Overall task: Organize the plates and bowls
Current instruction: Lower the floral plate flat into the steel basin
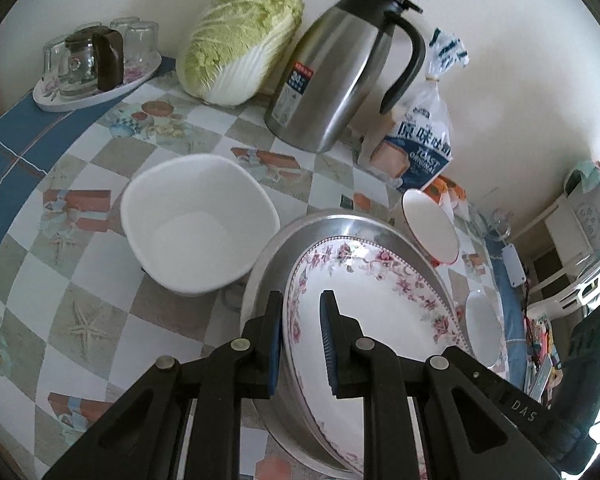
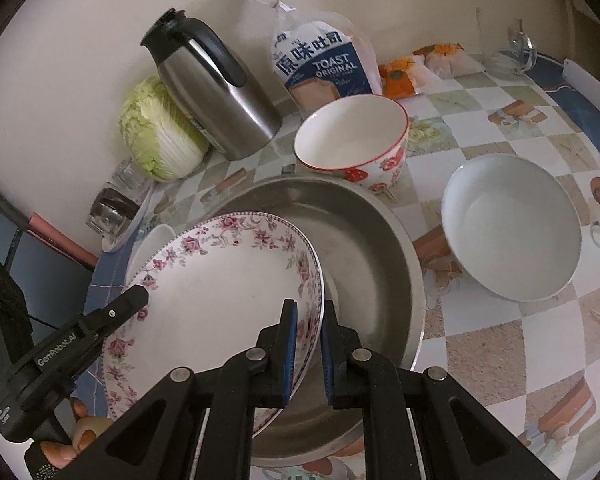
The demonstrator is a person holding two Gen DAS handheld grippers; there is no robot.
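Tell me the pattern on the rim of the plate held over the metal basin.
Pink floral sprays on white, on the plate; clearest in the right wrist view.

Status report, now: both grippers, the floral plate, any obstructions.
Left gripper and right gripper each straddle opposite rims of the floral plate; grip unclear. Plate tilted inside steel basin. No obstruction; bowls stand clear.

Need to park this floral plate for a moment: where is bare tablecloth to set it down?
Bare checkered cloth lies left of the white square bowl, out to the blue border, and in front of the plain white bowl at the right. The back is crowded: cabbage, steel jug, toast bag, red-rimmed bowl. The steel basin fills the middle.
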